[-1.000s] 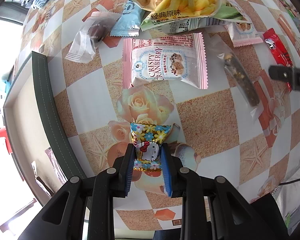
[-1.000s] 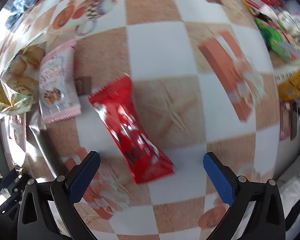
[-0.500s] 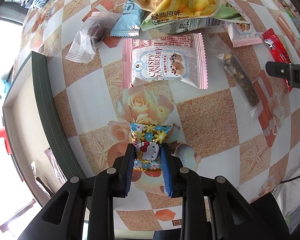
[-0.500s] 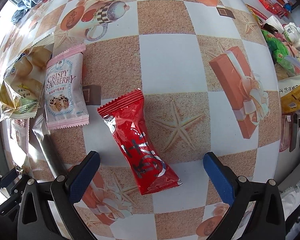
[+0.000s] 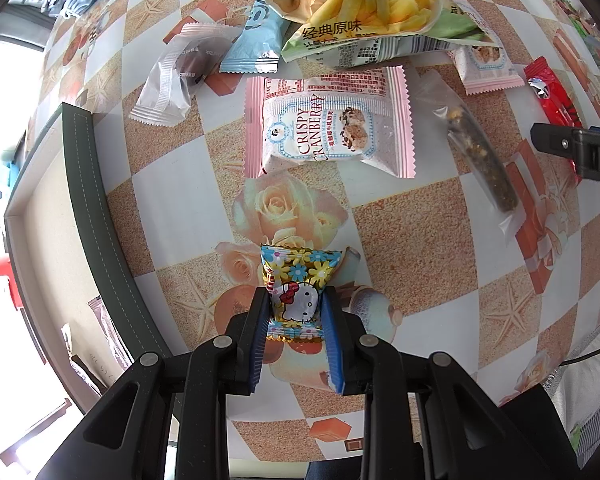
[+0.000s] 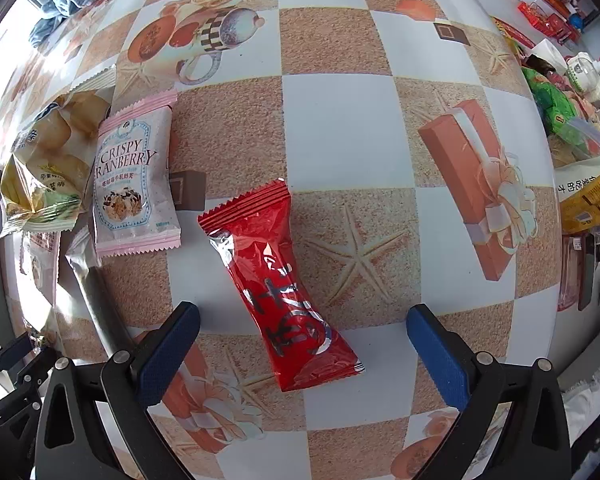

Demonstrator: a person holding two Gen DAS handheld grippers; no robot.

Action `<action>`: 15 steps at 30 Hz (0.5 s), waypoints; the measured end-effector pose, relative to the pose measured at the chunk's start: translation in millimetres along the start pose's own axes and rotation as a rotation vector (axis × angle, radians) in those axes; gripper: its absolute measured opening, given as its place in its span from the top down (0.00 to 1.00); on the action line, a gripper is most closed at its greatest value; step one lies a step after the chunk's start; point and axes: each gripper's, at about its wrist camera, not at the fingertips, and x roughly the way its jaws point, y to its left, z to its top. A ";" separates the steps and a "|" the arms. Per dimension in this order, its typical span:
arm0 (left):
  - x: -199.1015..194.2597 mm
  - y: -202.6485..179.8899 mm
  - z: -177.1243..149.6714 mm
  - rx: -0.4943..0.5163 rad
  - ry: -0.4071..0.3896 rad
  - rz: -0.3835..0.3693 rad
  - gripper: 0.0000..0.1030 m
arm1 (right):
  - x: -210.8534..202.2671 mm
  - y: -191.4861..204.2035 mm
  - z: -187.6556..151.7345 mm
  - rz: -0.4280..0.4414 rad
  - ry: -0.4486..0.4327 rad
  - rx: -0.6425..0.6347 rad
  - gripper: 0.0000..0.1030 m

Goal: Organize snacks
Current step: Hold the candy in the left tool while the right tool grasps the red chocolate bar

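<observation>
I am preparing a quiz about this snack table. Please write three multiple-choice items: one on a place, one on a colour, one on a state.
1. Where does the red packet lie?
A. On the tablecloth, under the right gripper
B. Inside the tray
C. On the fries bag

2. What colour are the edges of the cranberry packet?
A. Green
B. Pink
C. Black

3. What is the state of the left gripper?
A. Wide open
B. Shut on nothing
C. Shut on the cat candy

Answers: 1 A, it lies flat between the open fingers; 2 B, both crimped edges are pink; 3 C, both fingers press the wrapper.
</observation>
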 end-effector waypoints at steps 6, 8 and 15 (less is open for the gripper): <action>0.5 1.4 0.0 -0.005 0.002 -0.011 0.72 | -10.3 13.8 6.3 0.001 0.006 -0.069 0.22; 1.5 4.4 0.3 -0.002 0.004 -0.024 0.72 | -17.1 21.3 6.4 -0.001 -0.002 -0.108 0.47; 2.3 17.1 -2.9 -0.009 -0.001 -0.099 0.73 | -15.5 9.6 -4.6 0.154 0.101 0.032 0.79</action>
